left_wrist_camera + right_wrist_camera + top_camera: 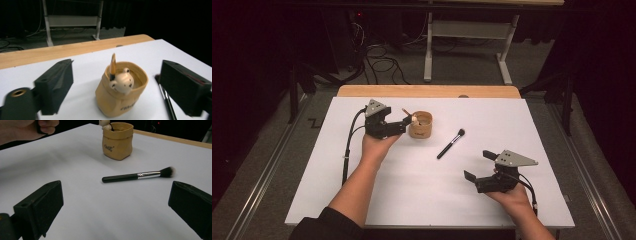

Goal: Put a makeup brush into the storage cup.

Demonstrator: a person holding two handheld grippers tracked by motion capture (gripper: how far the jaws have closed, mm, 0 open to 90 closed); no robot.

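White table (362,200): brush (450,143) beside pouch (420,126), path clear.

On the table (377,195), a small pot (420,125) stands toward the far side, left of the middle. A pen (113,65) with a figure head (121,83) leans inside the pot, its head against the rim. A brush (450,143) lies flat to the right of the pot, apart from it, bristles pointing away. The left gripper (408,121) sits just left of the pot, with the pot before its parted jaws. The right gripper (477,166) rests near the front right, well behind the brush.
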